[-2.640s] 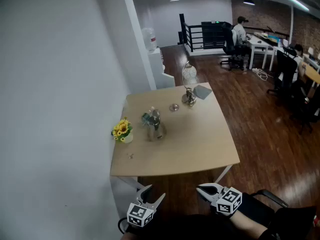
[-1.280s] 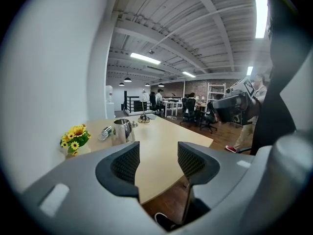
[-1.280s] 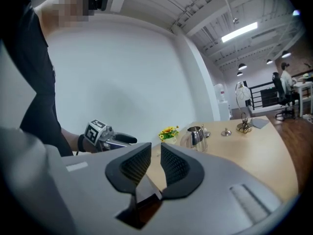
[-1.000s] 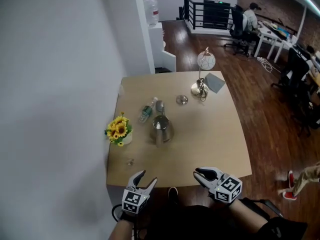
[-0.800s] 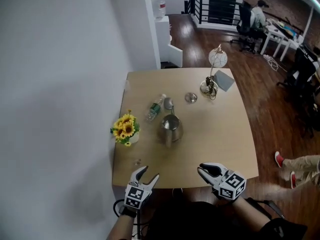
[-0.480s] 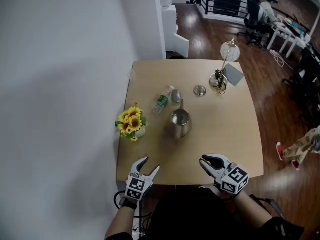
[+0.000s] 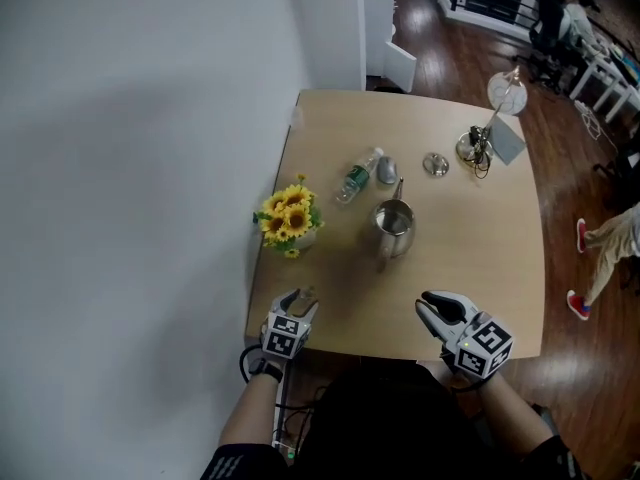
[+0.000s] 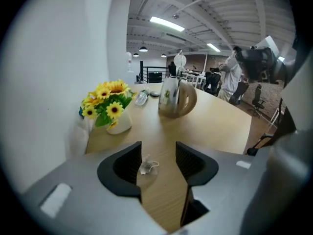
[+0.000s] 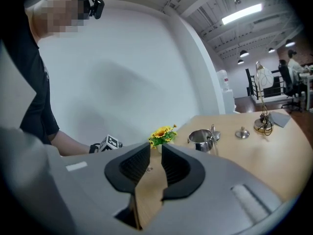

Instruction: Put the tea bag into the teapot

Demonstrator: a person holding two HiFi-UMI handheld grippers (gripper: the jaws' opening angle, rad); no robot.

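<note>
The left gripper's [image 8: 157, 163] closing jaws flank the tea bag [image 8: 146, 166] at the tabletop's [image 7: 470, 268] near left edge, seemingly untouched. The right gripper [image 9: 155, 165] is slightly apart, empty. Bare wood lies before the teapot [image 7: 394, 230]. The bottle's [image 7: 357, 176] label is unreadable.

1. Illumination: even and moderately bright, supplied by overhead fluorescent strips [image 8: 167, 24] (seen in both gripper views).
2. Shadows: soft-edged; a broad grey shade lies across the white wall [image 7: 140, 168].
3. Glare: small highlights on the metal teapot [image 7: 393, 230].
4. Distortion: both gripper views show fisheye curvature with black vignetted corners; the nearest foreground is soft.
</note>
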